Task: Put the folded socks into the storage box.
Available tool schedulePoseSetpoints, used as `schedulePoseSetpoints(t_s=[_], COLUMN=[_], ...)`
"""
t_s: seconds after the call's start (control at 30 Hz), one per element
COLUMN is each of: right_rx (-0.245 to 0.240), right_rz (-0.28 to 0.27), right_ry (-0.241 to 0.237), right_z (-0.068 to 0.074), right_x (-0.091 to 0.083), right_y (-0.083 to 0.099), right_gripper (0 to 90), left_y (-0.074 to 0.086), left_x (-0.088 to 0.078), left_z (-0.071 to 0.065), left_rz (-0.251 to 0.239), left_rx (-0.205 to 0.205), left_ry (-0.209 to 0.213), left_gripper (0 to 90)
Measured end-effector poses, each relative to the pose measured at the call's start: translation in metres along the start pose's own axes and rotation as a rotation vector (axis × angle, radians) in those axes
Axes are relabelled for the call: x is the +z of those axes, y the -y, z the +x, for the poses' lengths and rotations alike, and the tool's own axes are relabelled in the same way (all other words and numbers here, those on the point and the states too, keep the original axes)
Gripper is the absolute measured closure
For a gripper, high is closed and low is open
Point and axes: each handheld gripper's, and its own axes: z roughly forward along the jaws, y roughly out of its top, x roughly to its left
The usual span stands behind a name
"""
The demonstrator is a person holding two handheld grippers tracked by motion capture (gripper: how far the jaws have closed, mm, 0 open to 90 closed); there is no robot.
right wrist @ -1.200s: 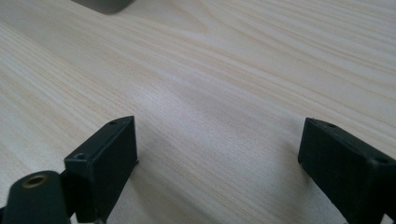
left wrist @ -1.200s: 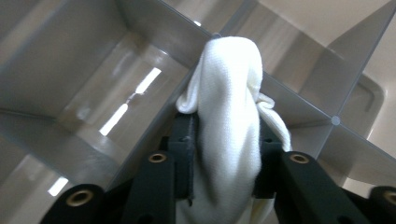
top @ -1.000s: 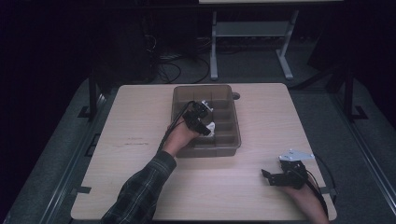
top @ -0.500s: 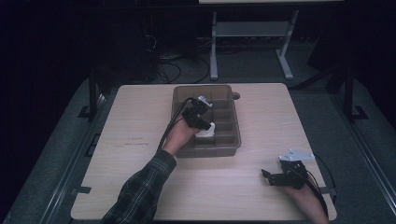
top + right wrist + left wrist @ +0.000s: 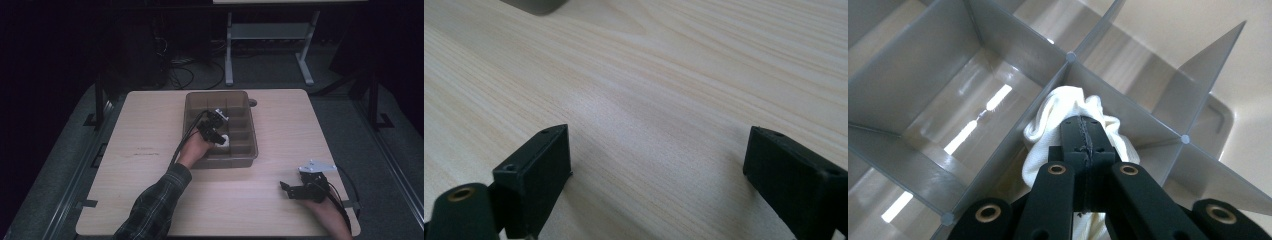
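Note:
A white cloth (image 5: 1055, 107) lies bunched in a compartment of the grey divided tray (image 5: 253, 145), against a divider (image 5: 1013, 47). My left gripper (image 5: 1083, 124) points down into that compartment, its jaws pressed together with the cloth gathered around their tips. From above, the left gripper (image 5: 219, 135) sits over the cloth (image 5: 226, 142) in the tray's near half, held by a hand in a plaid sleeve (image 5: 155, 200). My right gripper (image 5: 659, 150) rests open just above bare wood, near the table's front right edge (image 5: 286, 189).
The tray stands at the middle back of the wooden table (image 5: 145, 130), and its other compartments look empty. A small dark round thing (image 5: 252, 103) lies by the tray's far right corner. Beyond the table stand a white frame's legs (image 5: 229, 50) and cables.

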Motion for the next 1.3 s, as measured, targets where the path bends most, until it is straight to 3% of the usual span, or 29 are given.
schedulePoseSetpoints(t_s=[0.13,0.3,0.5,1.07,1.17,1.3], right_rx=[0.0,0.0,-0.001,-0.001,-0.001,-0.001], right_rz=[0.0,0.0,0.0,0.0,0.0,0.0], right_ry=[-0.001,0.0,0.0,0.0,0.0,0.0], right_z=[0.0,0.0,0.0,0.0,0.0,0.0], right_x=[0.0,0.0,0.0,-0.001,-0.001,-0.001], right_y=[0.0,0.0,0.0,0.001,0.001,0.001], right_gripper=[11.3,11.3,11.3,11.4,11.3,11.3], left_y=[0.0,0.0,0.0,0.01,0.014,0.02], left_x=[-0.001,-0.008,-0.018,-0.047,-0.051,-0.057], left_z=[0.001,0.004,0.005,0.002,0.0,-0.001], left_rz=[-0.003,-0.044,-0.085,-0.167,-0.164,-0.165], left_rx=[-0.004,-0.021,-0.026,0.012,0.028,0.04], left_ry=[0.007,0.028,0.016,-0.021,-0.044,-0.06], left_gripper=[90.0,89.9,79.2,28.6,19.6,14.0])
